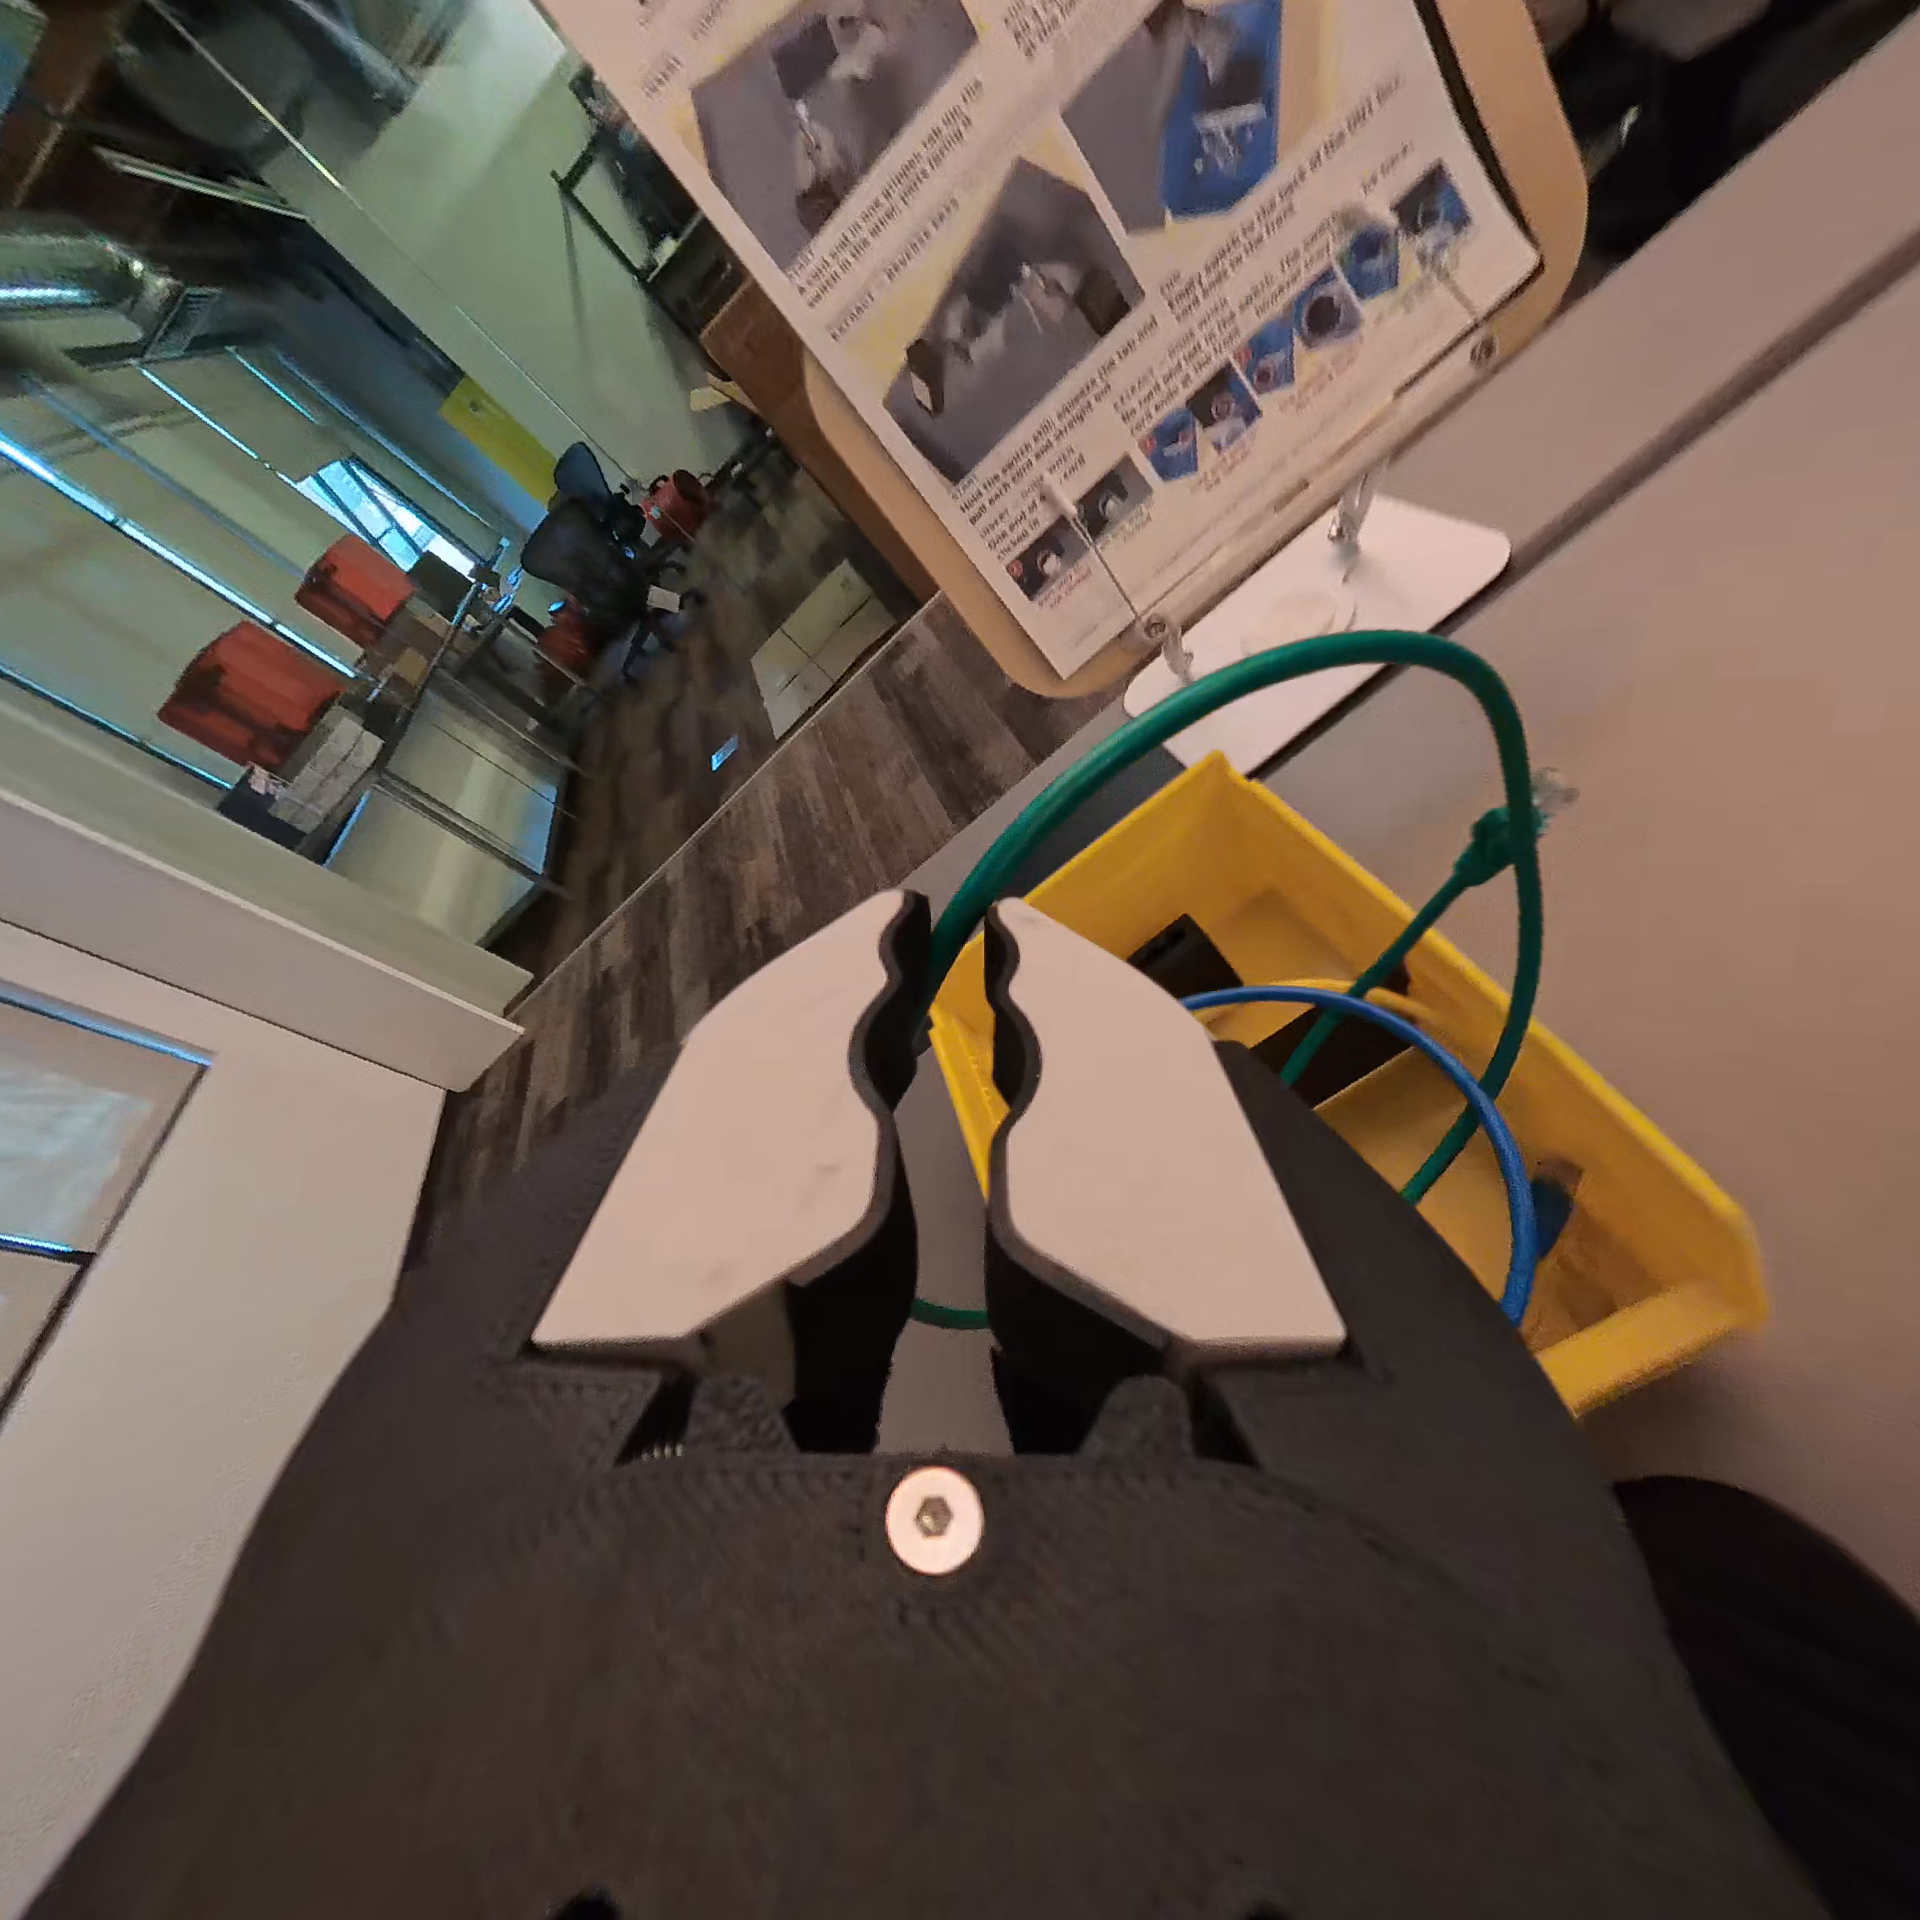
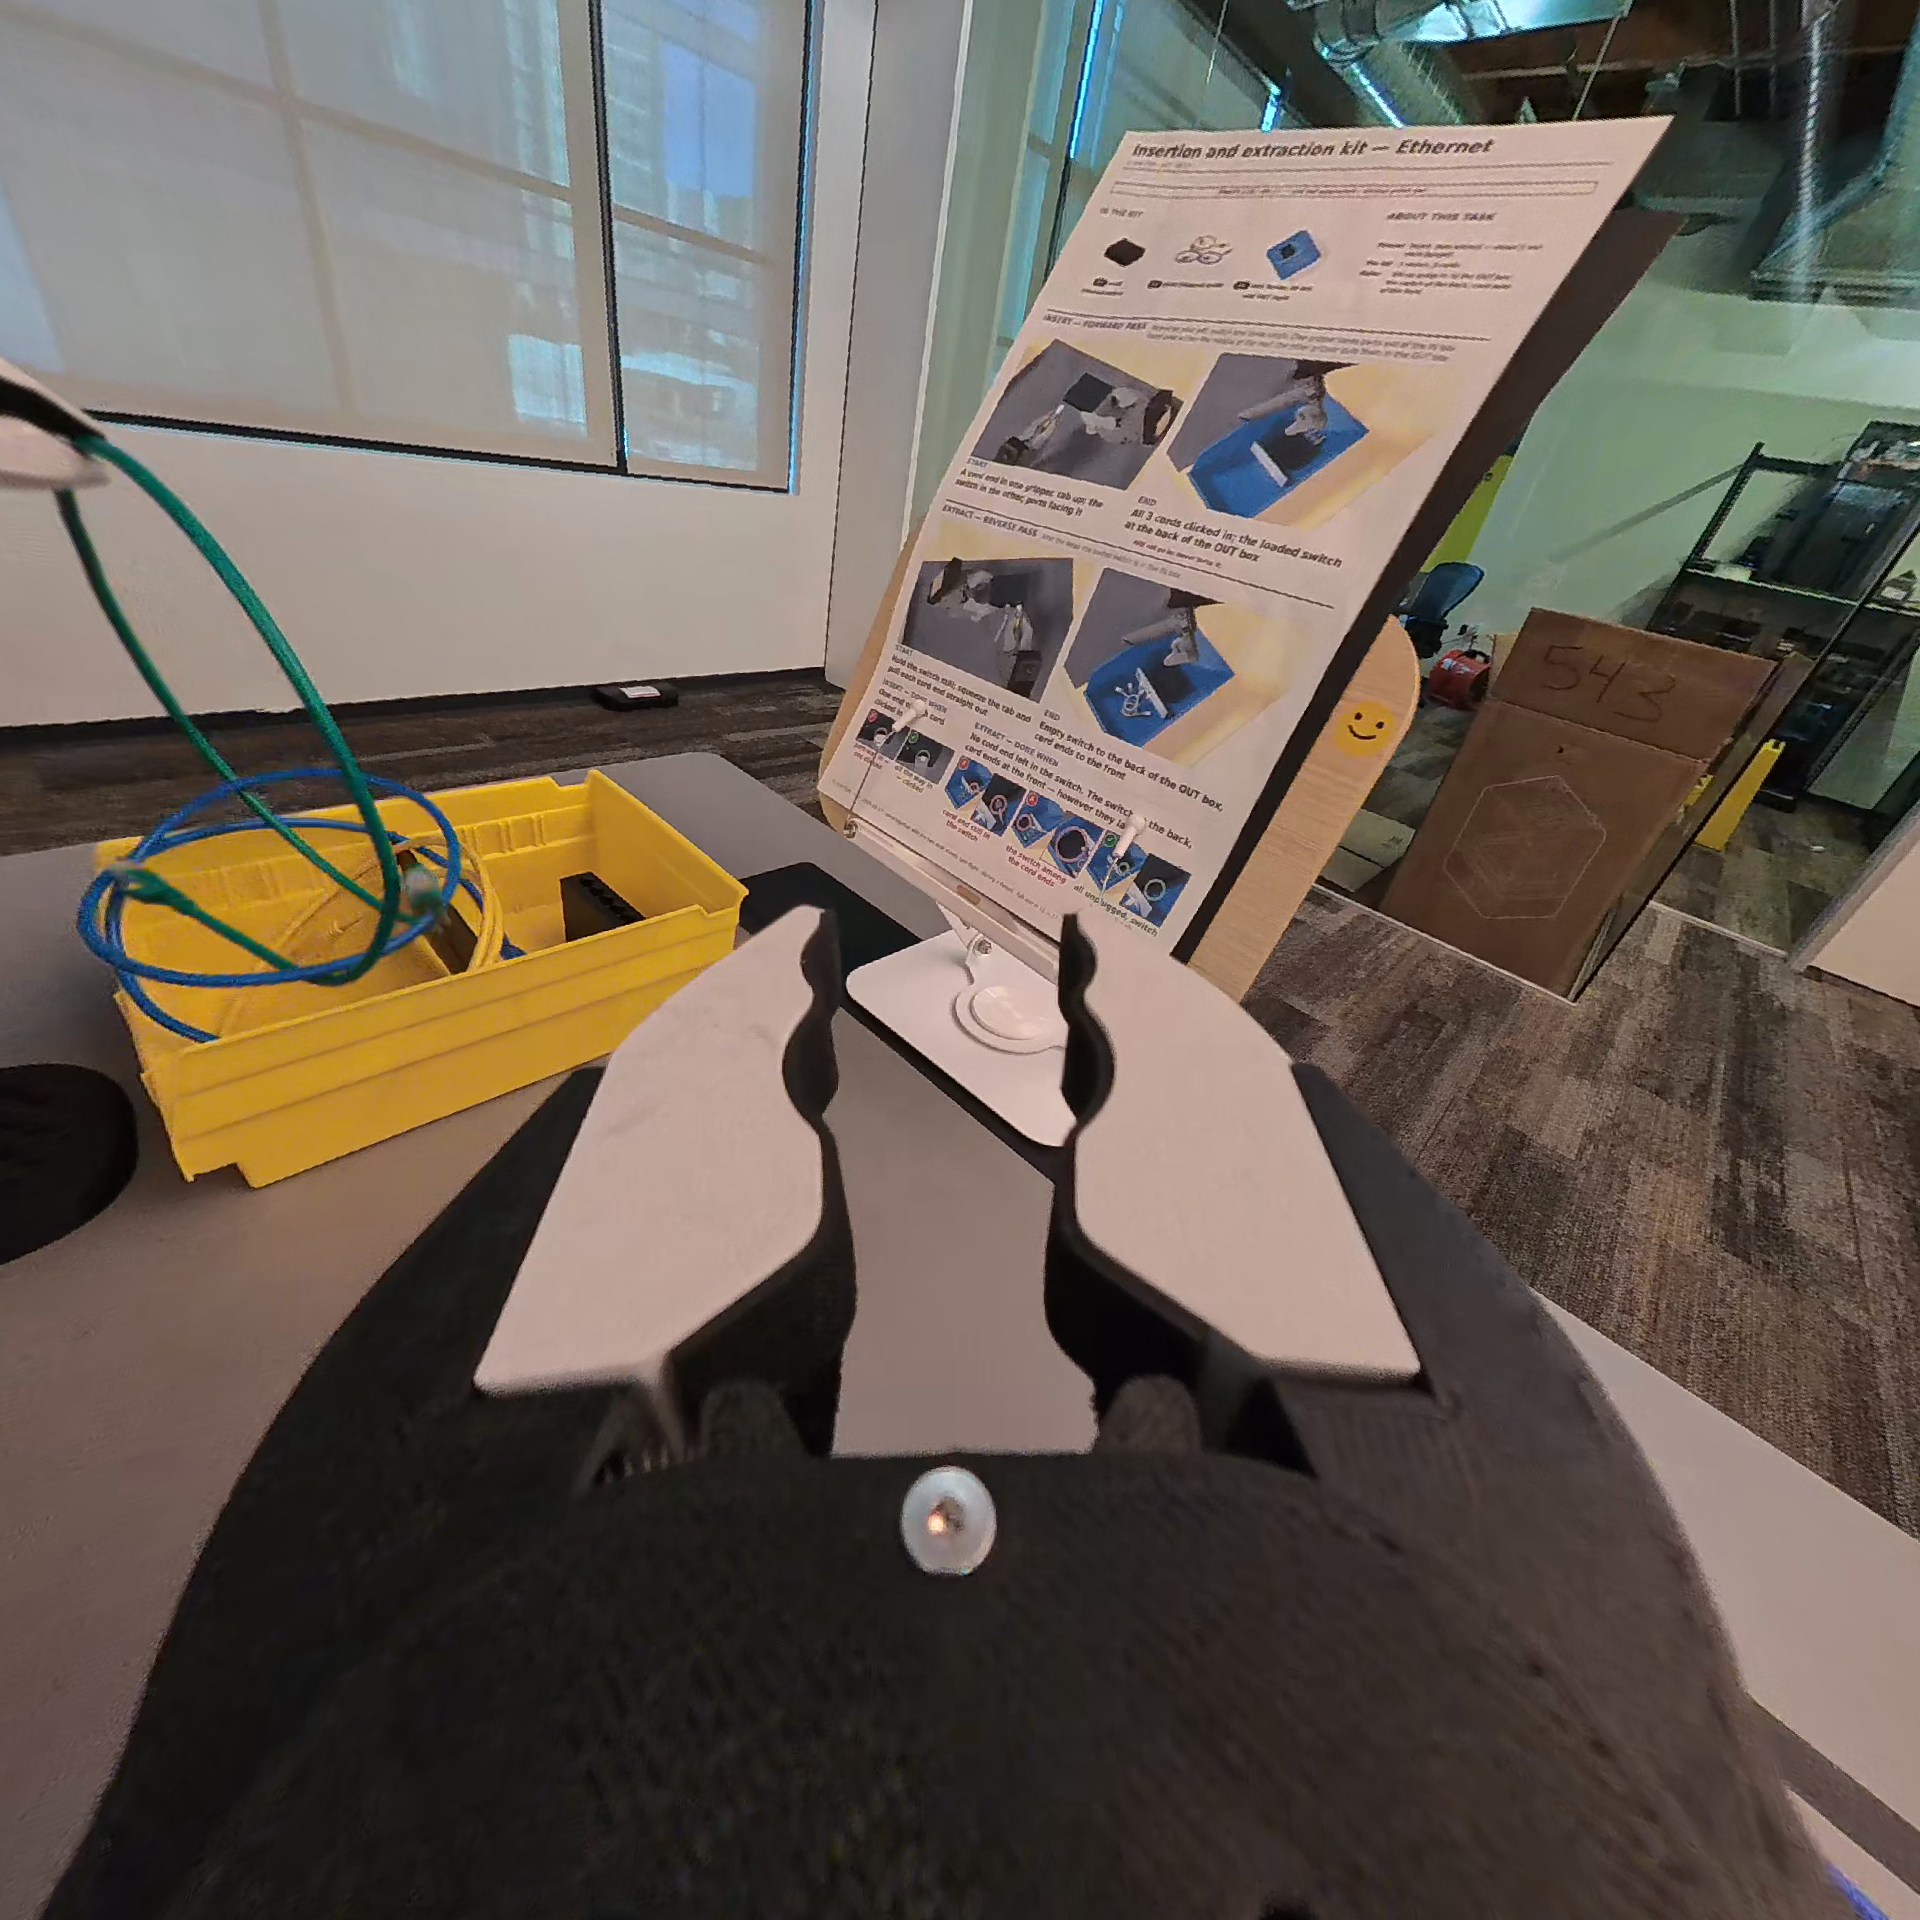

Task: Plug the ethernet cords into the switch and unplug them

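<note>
Ethernet cords first, from my left wrist view: the green cord (image 1: 1351,649) passes between my left gripper (image 1: 956,920) fingers, which sit nearly together and pinch it near the tips. From there it arcs up and over, and its clear plug (image 1: 1550,795) hangs free above the yellow bin (image 1: 1683,1299). A blue cord (image 1: 1496,1132) loops inside the bin. Dark shapes lie deeper in the bin; I cannot tell from this tilted angle which is the switch. Behind stands an instruction sheet (image 1: 1091,312) on a white stand, on the grey table (image 1: 1714,727).

Right wrist view: this one gives me the bin's (image 2: 436,1049) layout. Blue cord (image 2: 156,966) and a yellow cord (image 2: 488,925) coil in the left compartment; the black switch (image 2: 603,899) stands in the right one, beyond a divider. The green cord (image 2: 260,665) rises out of the bin to the left gripper's tip (image 2: 42,436) at the frame's upper-left edge. My right gripper (image 2: 945,935) hovers with fingers moderately apart, holding nothing, well right of the bin and pointing at the sheet's white base (image 2: 935,987).
</note>
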The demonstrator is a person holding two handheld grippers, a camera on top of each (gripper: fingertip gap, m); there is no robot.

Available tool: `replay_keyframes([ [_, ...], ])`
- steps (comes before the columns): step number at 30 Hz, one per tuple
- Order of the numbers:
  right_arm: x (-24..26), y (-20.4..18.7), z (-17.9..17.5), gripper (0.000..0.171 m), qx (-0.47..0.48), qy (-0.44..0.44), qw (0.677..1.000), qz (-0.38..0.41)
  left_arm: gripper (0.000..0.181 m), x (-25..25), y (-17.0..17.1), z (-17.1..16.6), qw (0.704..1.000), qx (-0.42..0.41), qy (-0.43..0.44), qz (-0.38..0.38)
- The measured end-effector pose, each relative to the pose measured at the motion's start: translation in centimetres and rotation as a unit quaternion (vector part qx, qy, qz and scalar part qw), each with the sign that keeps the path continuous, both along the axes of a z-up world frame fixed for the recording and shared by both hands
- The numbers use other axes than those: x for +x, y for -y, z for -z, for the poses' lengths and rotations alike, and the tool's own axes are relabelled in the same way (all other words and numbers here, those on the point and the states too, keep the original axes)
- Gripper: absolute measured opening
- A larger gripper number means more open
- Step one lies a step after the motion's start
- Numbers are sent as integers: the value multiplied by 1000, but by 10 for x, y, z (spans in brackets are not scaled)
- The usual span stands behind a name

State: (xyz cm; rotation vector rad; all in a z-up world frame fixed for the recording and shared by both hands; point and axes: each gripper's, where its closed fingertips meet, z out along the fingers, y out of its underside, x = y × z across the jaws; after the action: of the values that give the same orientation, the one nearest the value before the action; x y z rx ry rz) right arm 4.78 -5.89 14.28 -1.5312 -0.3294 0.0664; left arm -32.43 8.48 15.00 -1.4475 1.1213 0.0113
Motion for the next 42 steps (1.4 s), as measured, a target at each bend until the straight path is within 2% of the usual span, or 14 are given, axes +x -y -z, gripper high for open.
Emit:
replay_keyframes([
  [1, -1, 0, 0, 41, -1, 2, 1000, 0, 9, -3, 0, -4, 1000, -1, 12, -11],
  [4, -8, -1, 1, 41, -5, 6, 1000, -10, 9, -9, -2, -12, 999, 7, 31, -40],
  [8, -54, -11, 9, 42, -18, 7, 996, -88, 9, -5, 0, -20, 998, 25, 49, -37],
  [14, -186, -37, 58, 44, -62, 26, 964, -259, 9, 12, 16, -29, 997, 44, 66, 2],
  [17, -252, -30, 80, 41, -54, 35, 940, -335, 9, 17, 19, -28, 997, 51, 55, 4],
  [19, -292, -21, 105, 41, -47, 101, 926, -361, 9, 19, 19, -26, 997, 53, 50, 6],
  [20, -308, -19, 120, 42, -36, 161, 919, -358, 9, 21, 20, -26, 998, 50, 49, 10],
  [23, -333, -36, 153, 40, -12, 316, 907, -277, 9, 21, 21, -25, 997, 47, 51, 17],
  [25, -347, -47, 165, 40, -5, 359, 897, -259, 9, 21, 22, -24, 998, 42, 51, 22],
  [27, -351, -62, 169, 32, 19, 404, 886, -227, 9, 21, 22, -24, 997, 41, 51, 27],
  [31, -345, -85, 176, 20, 71, 542, 823, -154, 9, 18, 24, -25, 997, 37, 57, 38],
  [34, -342, -93, 180, 17, 79, 588, 792, -142, 9, 13, 21, -26, 996, 31, 67, 41],
  [36, -342, -93, 173, 8, 100, 601, 781, -140, 9, 10, 19, -27, 996, 27, 74, 42],
  [42, -344, -84, 139, 7, 132, 597, 779, -138, 9, 5, 5, -25, 995, 8, 93, 34],
])
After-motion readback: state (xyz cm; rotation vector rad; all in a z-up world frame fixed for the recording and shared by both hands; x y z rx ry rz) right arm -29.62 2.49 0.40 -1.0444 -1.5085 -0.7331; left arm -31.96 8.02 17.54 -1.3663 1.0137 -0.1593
